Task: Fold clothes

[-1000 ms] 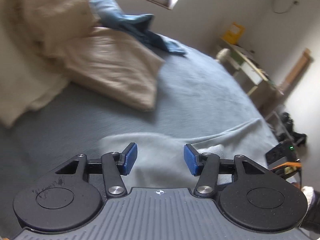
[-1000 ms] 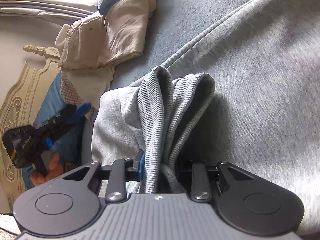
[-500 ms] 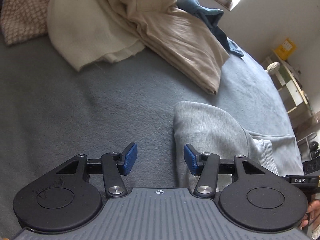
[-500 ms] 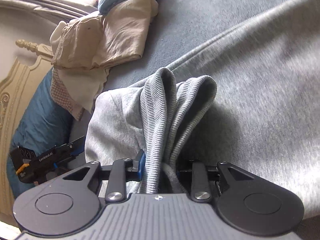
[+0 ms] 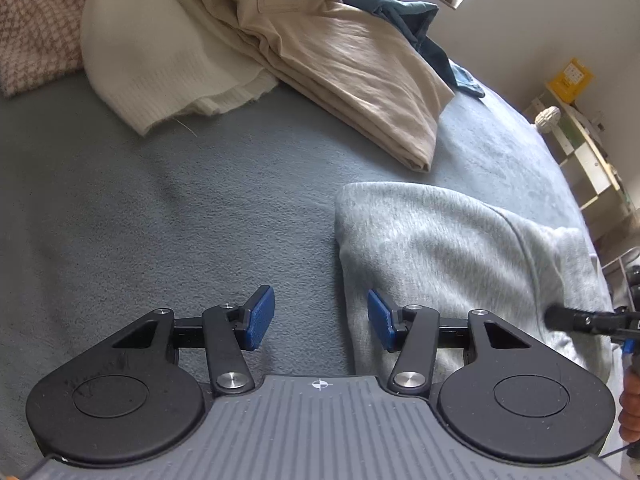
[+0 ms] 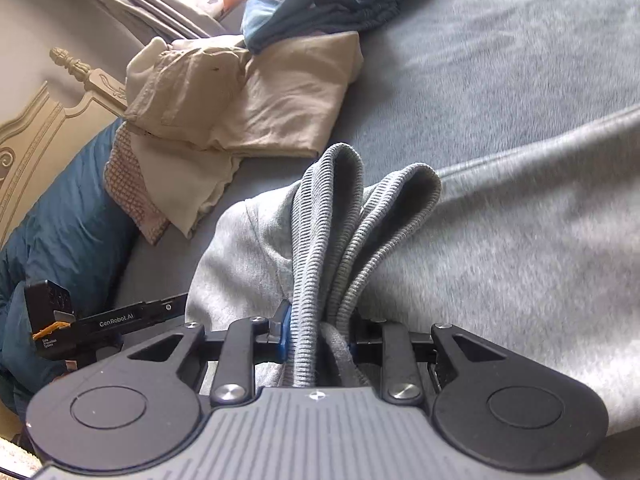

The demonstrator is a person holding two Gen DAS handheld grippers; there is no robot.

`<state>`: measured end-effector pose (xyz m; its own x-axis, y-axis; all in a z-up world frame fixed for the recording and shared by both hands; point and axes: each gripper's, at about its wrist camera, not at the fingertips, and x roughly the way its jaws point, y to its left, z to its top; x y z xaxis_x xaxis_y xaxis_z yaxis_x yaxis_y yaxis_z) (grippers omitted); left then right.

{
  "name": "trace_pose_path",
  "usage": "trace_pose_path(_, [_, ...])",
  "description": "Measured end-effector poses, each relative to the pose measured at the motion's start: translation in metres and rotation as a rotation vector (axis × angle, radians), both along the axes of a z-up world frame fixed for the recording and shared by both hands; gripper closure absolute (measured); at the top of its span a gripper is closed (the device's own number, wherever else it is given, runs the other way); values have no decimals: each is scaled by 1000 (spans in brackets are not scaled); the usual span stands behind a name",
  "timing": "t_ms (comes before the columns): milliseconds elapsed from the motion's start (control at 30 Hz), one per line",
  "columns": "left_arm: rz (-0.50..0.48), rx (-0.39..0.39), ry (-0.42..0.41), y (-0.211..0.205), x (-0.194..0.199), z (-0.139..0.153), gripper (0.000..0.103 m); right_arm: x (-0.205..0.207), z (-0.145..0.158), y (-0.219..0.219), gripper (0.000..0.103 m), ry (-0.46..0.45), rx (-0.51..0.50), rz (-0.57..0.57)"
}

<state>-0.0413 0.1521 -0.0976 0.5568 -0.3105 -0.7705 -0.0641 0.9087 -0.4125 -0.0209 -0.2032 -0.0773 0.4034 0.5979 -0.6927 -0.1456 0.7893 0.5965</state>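
A light grey sweatshirt [image 5: 460,248] lies on the grey-blue bed cover [image 5: 160,220]. My left gripper [image 5: 320,318] hangs open just above the cover at the garment's left edge. That edge runs under the right blue pad [image 5: 378,320], and neither pad presses on it. In the right wrist view, my right gripper [image 6: 318,332] is shut on the sweatshirt's bunched ribbed hem [image 6: 332,220]. The hem stands up in folds out of the jaws, and the rest of the sweatshirt [image 6: 520,240] spreads to the right.
Folded beige trousers [image 5: 352,72] and a cream knit [image 5: 160,68] lie piled at the far side of the bed, with a dark blue garment [image 6: 320,4] behind them. A blue duvet [image 6: 68,220] and a carved headboard [image 6: 36,120] are at the left. Shelves [image 5: 588,152] stand by the wall.
The left gripper swung over and sank toward the sweatshirt's near left edge, staying open. The right gripper rose with the hem in its grip and rolled a little.
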Motion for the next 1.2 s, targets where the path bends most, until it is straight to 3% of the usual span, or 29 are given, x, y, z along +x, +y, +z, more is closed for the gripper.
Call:
trace_pose_path(967, [-185, -14, 1, -55, 16, 1, 46, 3, 29, -60, 77, -78, -88, -153])
trace_pose_path(1200, [-222, -6, 9, -62, 13, -1, 46, 1, 39, -86, 77, -107, -159, -207])
